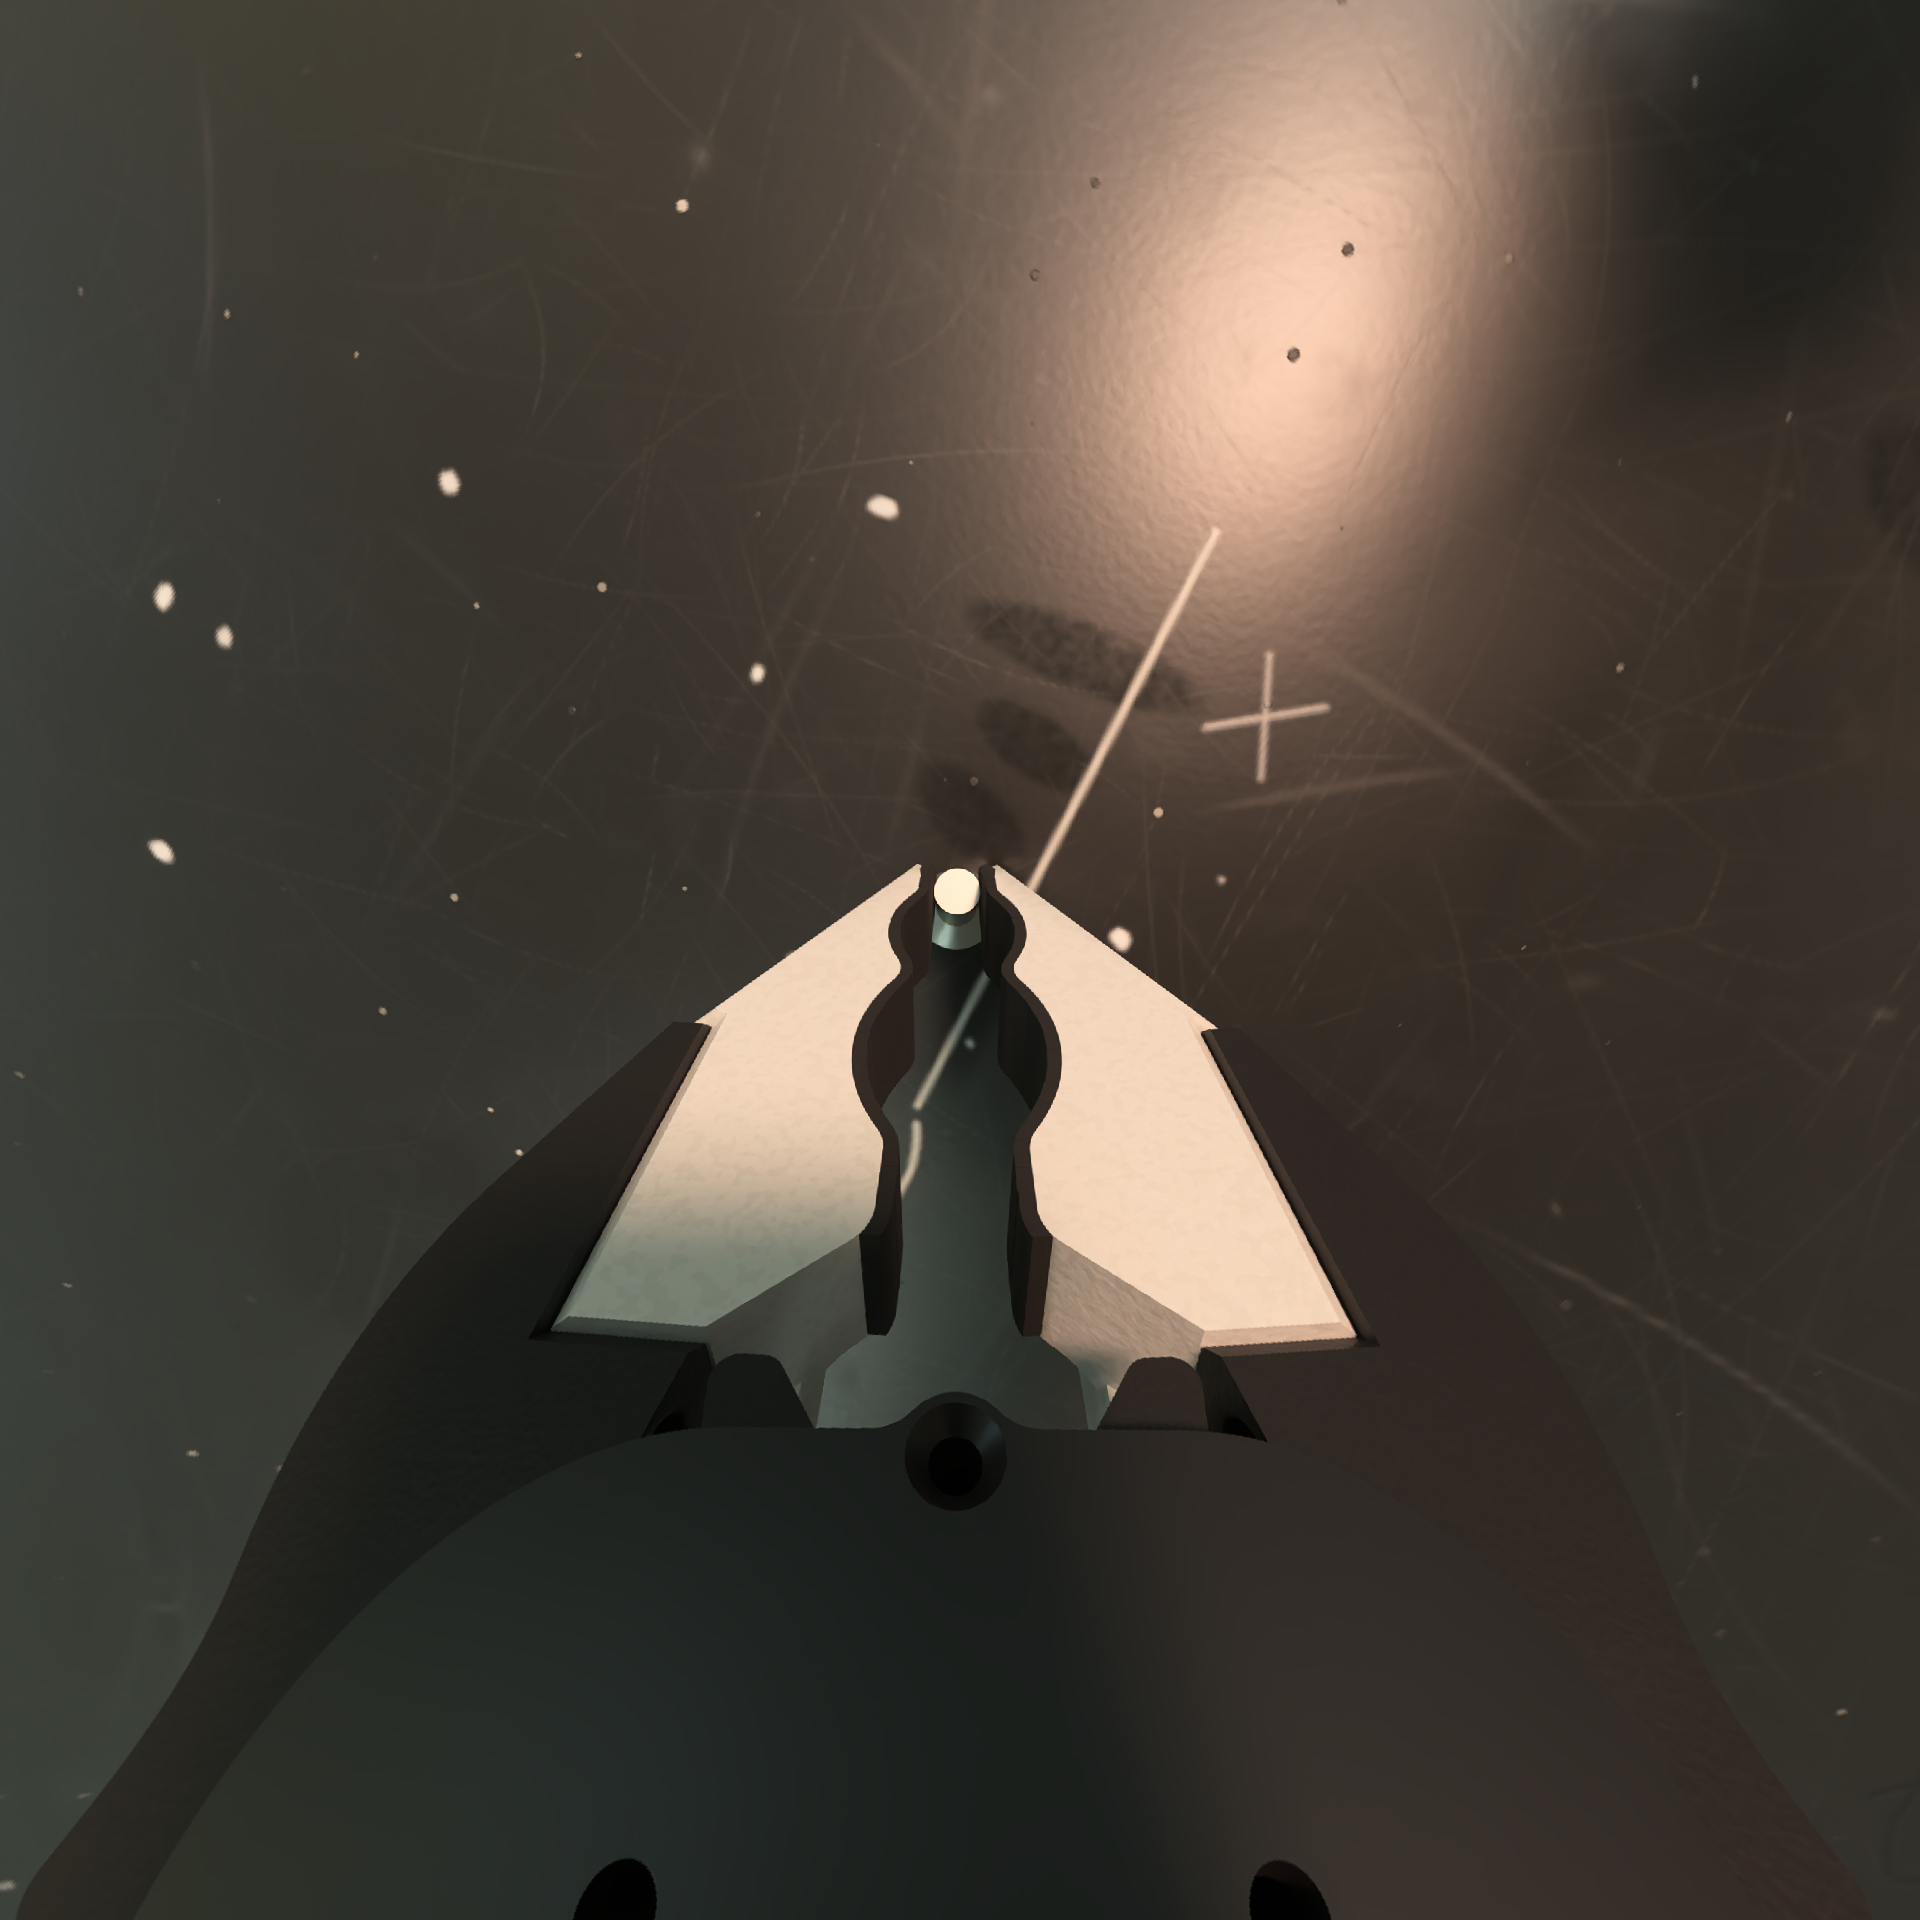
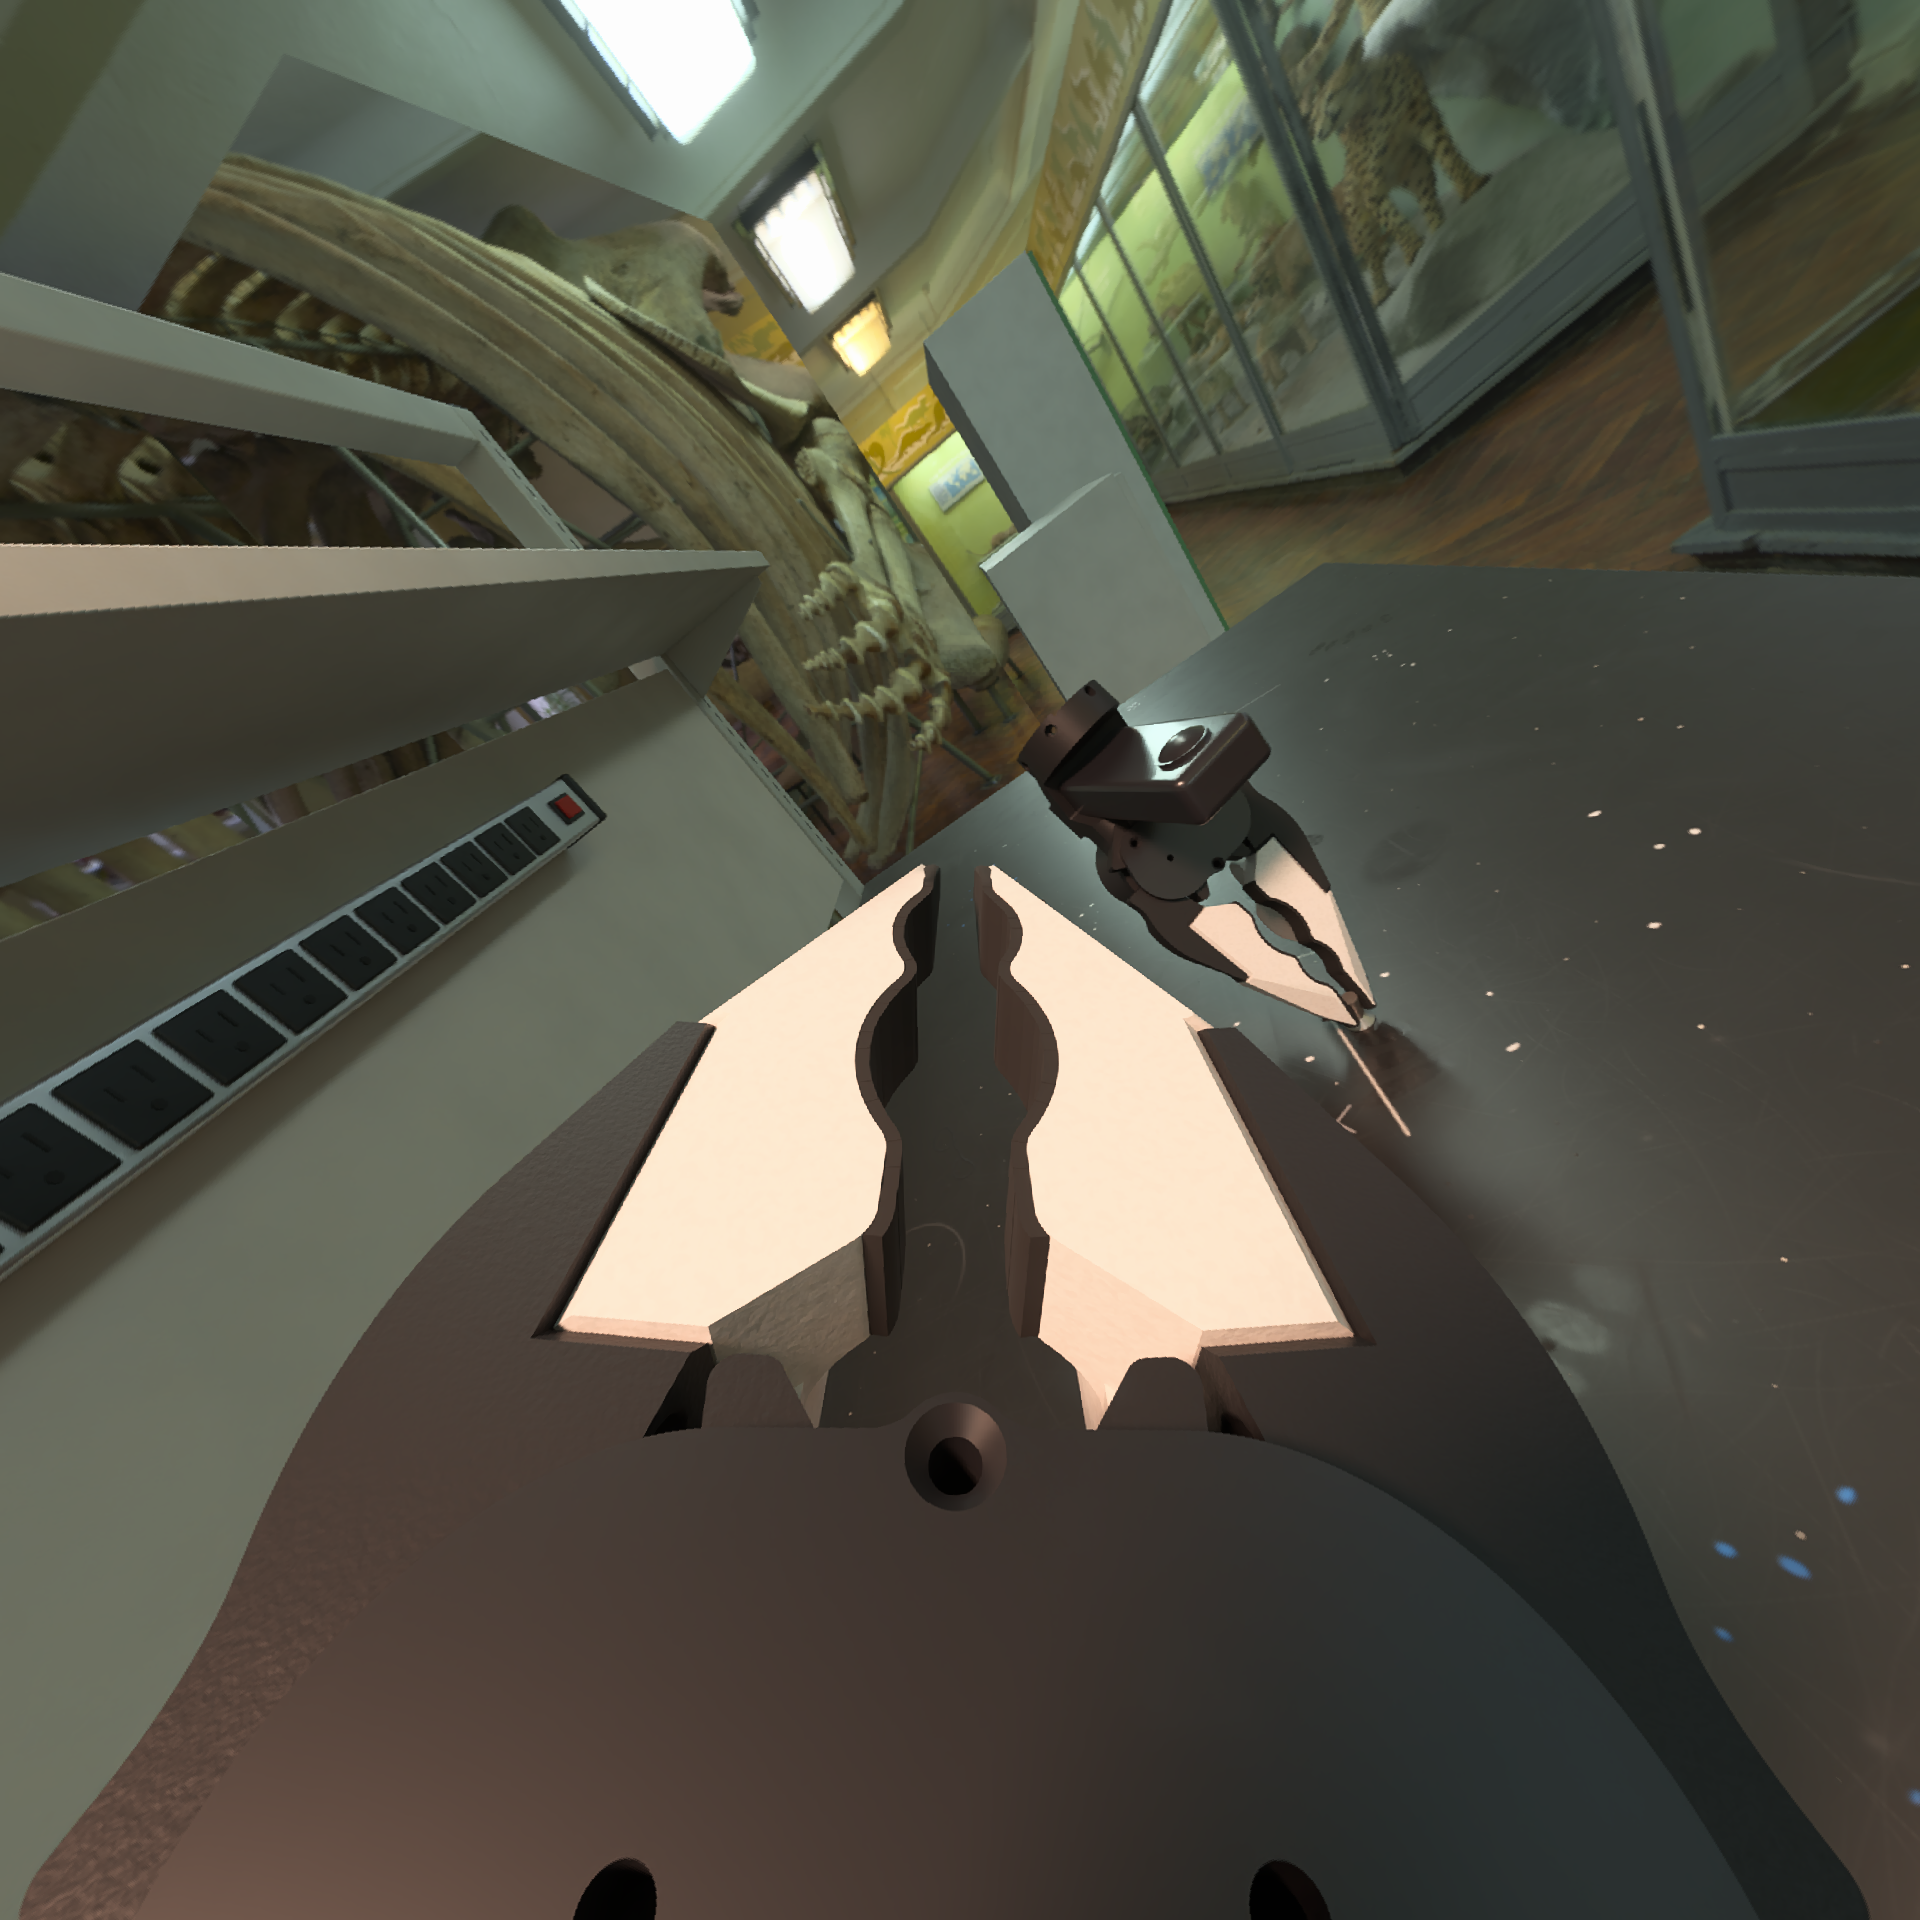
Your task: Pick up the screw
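Your dark, scratched tabletop [image 1: 520,364] fills the left wrist view, speckled with pale flecks, a thin pale line [image 1: 1127,707] and a small scratched cross [image 1: 1264,715] to its right. A warm glare patch [image 1: 1278,343] sits on the surface up ahead.

Your left gripper [image 1: 957,883] points down at that surface with its pale fingers [image 1: 790,1091] drawn in until only a narrow slit remains at the tips — and the screw [image 1: 955,906] is pinched right there, its round pale end facing you and its short metal shank just behind it. From the right wrist view you see the same gripper [image 2: 1356,1000] tilted steeply, tips at or just above the tabletop [image 2: 1662,779]; whether the screw still touches the surface you cannot tell.

Your right gripper [image 2: 957,883] is well apart from it, nearer the table's edge, with its fingers [image 2: 769,1091] close together but a slim gap left between the tips — nothing sits in that gap.

To the left of the right gripper stand a grey shelving unit [image 2: 364,623] and a power strip [image 2: 291,987] with a red switch, mounted along a beige panel. Beyond the table are a large skeleton [image 2: 582,343] and glass display cases [image 2: 1351,260]. Nothing lies between the two grippers on the tabletop.
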`<state>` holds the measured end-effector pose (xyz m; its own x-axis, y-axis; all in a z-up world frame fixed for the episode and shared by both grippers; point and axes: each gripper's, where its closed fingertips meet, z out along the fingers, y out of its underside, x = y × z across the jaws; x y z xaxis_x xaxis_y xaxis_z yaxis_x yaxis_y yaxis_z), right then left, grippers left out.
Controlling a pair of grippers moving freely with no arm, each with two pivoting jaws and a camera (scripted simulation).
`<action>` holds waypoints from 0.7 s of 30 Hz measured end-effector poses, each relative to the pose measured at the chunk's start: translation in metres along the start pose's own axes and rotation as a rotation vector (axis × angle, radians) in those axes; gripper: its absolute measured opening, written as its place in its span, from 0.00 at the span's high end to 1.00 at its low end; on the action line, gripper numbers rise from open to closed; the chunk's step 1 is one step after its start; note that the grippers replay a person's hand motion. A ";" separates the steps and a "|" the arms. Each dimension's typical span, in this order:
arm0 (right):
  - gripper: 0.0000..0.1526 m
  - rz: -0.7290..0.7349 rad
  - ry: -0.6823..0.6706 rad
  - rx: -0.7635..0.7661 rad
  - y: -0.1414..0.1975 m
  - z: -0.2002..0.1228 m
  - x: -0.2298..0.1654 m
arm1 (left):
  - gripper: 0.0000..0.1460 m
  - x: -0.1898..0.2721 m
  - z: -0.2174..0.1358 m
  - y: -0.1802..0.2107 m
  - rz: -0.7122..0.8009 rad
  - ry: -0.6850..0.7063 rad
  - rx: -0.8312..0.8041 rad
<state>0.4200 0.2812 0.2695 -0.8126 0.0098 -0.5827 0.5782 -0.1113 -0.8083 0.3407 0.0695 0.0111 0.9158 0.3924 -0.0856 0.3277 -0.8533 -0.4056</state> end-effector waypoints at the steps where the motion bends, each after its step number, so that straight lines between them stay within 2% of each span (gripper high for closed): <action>1: 0.96 0.000 0.006 0.000 0.000 0.000 0.002 | 0.95 0.000 0.000 0.000 0.026 -0.004 -0.009; 4: 0.96 -0.001 0.027 0.004 0.001 0.000 0.010 | 0.95 -0.006 -0.005 0.001 0.120 -0.075 -0.070; 5: 0.96 -0.007 0.041 0.006 0.002 0.001 0.015 | 0.95 -0.006 -0.012 -0.008 0.151 -0.102 -0.046; 7: 0.96 -0.002 0.063 -0.007 0.006 0.006 0.023 | 0.95 -0.001 -0.038 -0.042 0.220 -0.156 0.102; 10: 0.96 0.044 0.033 -0.045 0.017 0.018 0.030 | 0.95 0.017 -0.095 -0.096 0.351 -0.306 0.323; 14: 0.96 0.095 -0.033 -0.090 0.030 0.035 0.028 | 0.95 0.067 -0.156 -0.146 0.509 -0.392 0.542; 17: 0.96 0.077 -0.056 -0.125 0.037 0.045 0.024 | 0.95 0.094 -0.179 -0.164 0.590 -0.431 0.615; 21: 0.96 0.017 -0.081 -0.134 0.039 0.052 0.016 | 0.95 0.109 -0.190 -0.176 0.621 -0.479 0.656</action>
<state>0.4258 0.2251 0.2330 -0.8027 -0.0715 -0.5921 0.5922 0.0230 -0.8055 0.4266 0.1973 0.2465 0.6442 0.1637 -0.7471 -0.4971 -0.6528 -0.5716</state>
